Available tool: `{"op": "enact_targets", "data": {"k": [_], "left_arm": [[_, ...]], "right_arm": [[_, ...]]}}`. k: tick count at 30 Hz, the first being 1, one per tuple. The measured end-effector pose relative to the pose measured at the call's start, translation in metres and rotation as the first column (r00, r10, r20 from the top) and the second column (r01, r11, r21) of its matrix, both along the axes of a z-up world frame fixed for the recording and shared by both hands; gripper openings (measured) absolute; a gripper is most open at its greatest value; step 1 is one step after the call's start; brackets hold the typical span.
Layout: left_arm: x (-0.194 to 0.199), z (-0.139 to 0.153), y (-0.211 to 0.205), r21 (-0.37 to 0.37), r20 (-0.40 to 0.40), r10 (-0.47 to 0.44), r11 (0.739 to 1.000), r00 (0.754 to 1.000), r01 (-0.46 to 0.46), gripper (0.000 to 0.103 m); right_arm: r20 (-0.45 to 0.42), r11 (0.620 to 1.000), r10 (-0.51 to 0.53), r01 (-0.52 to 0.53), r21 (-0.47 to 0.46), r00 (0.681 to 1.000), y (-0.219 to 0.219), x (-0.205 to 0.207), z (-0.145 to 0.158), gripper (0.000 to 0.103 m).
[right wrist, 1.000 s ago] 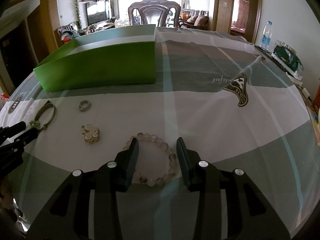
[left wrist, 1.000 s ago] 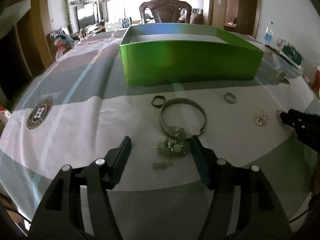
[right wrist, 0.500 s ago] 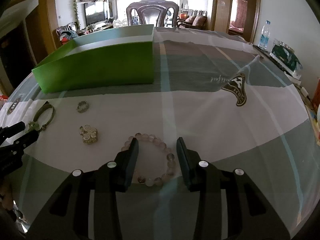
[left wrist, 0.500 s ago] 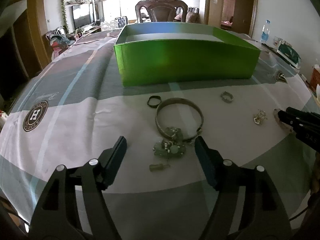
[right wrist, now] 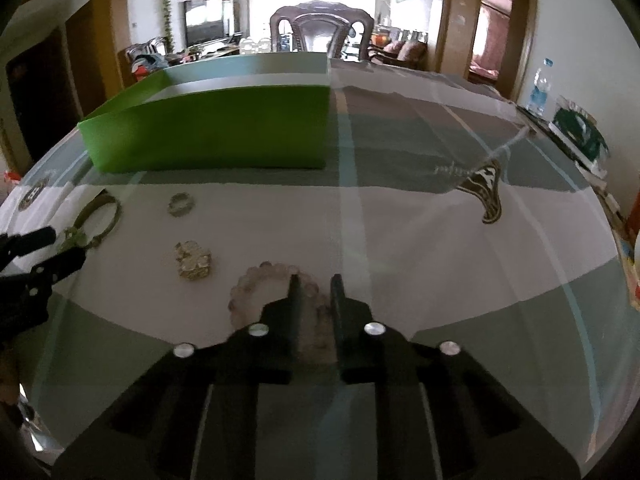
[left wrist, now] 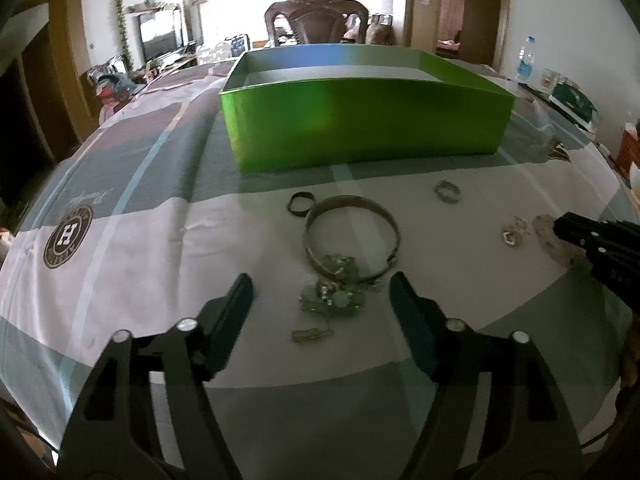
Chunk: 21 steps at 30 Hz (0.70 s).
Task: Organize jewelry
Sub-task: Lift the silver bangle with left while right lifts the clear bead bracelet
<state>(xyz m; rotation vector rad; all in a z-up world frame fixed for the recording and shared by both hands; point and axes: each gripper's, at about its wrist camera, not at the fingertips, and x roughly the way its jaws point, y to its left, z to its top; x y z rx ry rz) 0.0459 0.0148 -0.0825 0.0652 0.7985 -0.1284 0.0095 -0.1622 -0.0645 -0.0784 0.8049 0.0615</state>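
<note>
Now, right gripper (right wrist: 314,282): we see its jaws have just been closing, and they stand narrow with beads of the bead bracelet (right wrist: 256,280) between them; the pads seem to press on the far arc, though blur keeps us from being sure of the contact.
Bead bracelet: on the cloth (right wrist: 420,232), right under our right gripper, its left arc showing past the left finger.
Left gripper (left wrist: 320,292): jaws have just been closing a little; they are parted wide, gripping nothing, one finger on each side of the charm cluster (left wrist: 332,294).
Charm cluster: greenish, lying on the cloth, touching the near edge of the bangle (left wrist: 352,236).
Bangle: flat on the cloth, just beyond the left fingertips.
Clasp piece (left wrist: 310,334): small, just nearer us than the cluster.
Dark ring (left wrist: 301,203): just beside the bangle's far left edge.
Silver ring (left wrist: 447,191): right of the bangle, apart from it.
Brooch (right wrist: 193,260): gold-toned, left of the bracelet, near it.
Box (left wrist: 360,120): green, open-topped, beyond all the jewelry; we cannot see its floor.
Chair (left wrist: 316,20): past the far end of the table.
</note>
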Motion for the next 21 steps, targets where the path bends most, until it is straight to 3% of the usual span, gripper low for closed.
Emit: {"op": "enact_targets", "data": {"k": [4, 6, 14, 21], "left_arm": [[-0.007, 0.001, -0.008, 0.019, 0.036, -0.044, 0.999, 0.998, 0.043, 0.038], [-0.008, 0.001, -0.011, 0.027, 0.043, -0.057, 0.998, 0.997, 0.056, 0.031], [-0.011, 0.001, -0.015, 0.026, 0.040, -0.044, 0.999, 0.998, 0.043, 0.029], [-0.016, 0.010, -0.020, 0.011, -0.011, -0.056, 0.998, 0.998, 0.056, 0.028]], "right_arm": [[0.000, 1.000, 0.003, -0.003, 0.002, 1.000, -0.001, 0.001, 0.001, 0.011], [0.000, 1.000, 0.002, -0.002, 0.005, 1.000, -0.001, 0.001, 0.001, 0.011], [-0.002, 1.000, -0.006, 0.006, 0.014, 1.000, -0.001, 0.000, 0.001, 0.010], [-0.013, 0.993, 0.013, -0.012, 0.120, 1.000, -0.003, -0.004, 0.013, 0.008]]}}
